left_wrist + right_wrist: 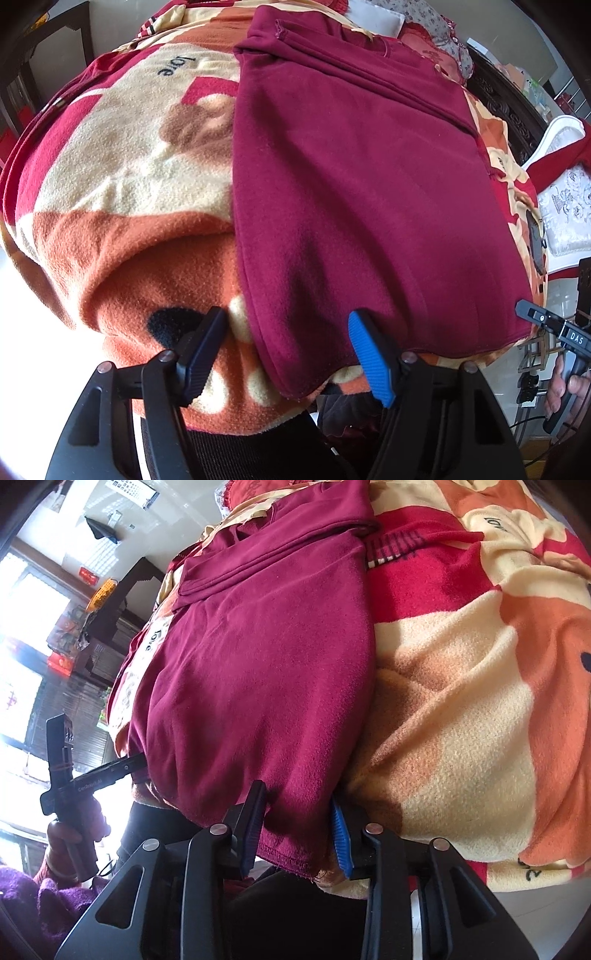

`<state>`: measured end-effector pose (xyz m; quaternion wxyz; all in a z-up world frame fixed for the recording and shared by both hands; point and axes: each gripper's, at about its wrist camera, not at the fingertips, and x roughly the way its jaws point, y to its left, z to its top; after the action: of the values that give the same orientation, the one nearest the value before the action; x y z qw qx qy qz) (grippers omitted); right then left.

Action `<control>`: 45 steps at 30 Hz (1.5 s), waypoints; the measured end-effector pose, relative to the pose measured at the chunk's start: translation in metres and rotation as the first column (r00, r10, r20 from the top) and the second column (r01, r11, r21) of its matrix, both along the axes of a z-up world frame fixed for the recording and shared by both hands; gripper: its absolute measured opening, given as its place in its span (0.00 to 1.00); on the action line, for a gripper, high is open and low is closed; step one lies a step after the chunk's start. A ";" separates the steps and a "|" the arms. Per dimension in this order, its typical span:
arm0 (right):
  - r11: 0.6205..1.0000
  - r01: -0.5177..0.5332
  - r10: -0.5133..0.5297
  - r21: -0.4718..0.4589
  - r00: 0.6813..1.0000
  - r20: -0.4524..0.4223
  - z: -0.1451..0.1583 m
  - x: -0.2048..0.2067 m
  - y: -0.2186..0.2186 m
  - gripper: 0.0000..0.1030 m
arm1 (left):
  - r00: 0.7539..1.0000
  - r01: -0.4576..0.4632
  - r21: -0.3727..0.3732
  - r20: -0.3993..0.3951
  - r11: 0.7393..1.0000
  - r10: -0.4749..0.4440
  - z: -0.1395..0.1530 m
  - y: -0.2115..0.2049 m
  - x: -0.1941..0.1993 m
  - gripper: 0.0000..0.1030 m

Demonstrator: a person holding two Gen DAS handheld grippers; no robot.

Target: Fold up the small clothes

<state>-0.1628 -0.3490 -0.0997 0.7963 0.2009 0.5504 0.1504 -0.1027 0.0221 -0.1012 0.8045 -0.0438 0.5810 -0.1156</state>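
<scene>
A maroon garment (354,192) lies flat on a fleece blanket (122,184), its sleeves folded across the far part. My left gripper (288,354) is open, its fingers on either side of the garment's near left hem corner. My right gripper (299,830) is open around the near right hem corner of the garment (258,672), the hem hanging between its fingers. The right gripper also shows at the right edge of the left wrist view (546,325). The left gripper shows at the left of the right wrist view (110,771).
The blanket (461,686) is cream, orange and red and covers a raised surface whose near edge drops off just before the grippers. A white chair (565,177) stands at the right. Dark furniture (110,627) and bright windows lie to the left.
</scene>
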 end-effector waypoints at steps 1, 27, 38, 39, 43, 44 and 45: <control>1.000 0.000 0.000 -0.008 1.000 0.009 0.001 0.000 0.001 0.12 | 1.000 0.001 0.006 0.002 1.000 -0.001 0.000 -0.001 0.000 0.65; 0.996 0.005 -0.025 0.087 0.974 0.227 0.071 0.018 -0.015 0.00 | 0.992 -0.011 -0.131 0.124 0.991 0.027 0.075 0.027 0.019 0.07; 0.994 0.096 -0.105 0.043 0.935 0.340 0.111 0.074 -0.028 0.00 | 0.943 -0.059 -0.166 0.314 0.984 0.109 0.128 0.020 0.087 0.07; 0.993 0.109 -0.118 0.046 0.931 0.345 0.113 0.081 -0.029 0.00 | 0.938 -0.054 -0.158 0.330 0.986 0.104 0.133 0.015 0.097 0.07; 0.985 0.166 -0.172 0.048 0.911 0.374 0.123 0.118 -0.038 0.00 | 0.919 -0.050 -0.120 0.384 0.991 0.093 0.144 0.003 0.129 0.07; 0.984 0.175 -0.179 0.044 0.907 0.381 0.124 0.127 -0.039 0.00 | 0.916 -0.055 -0.113 0.391 0.992 0.095 0.145 0.002 0.139 0.07; 0.982 0.184 -0.184 0.038 0.904 0.386 0.125 0.135 -0.040 0.00 | 0.913 -0.062 -0.101 0.397 0.993 0.097 0.145 -0.001 0.153 0.07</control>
<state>-0.0276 -0.3886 0.0258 0.8999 0.2184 0.3604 0.1118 0.0504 0.0215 0.0439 0.9078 -0.0775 0.3961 -0.1141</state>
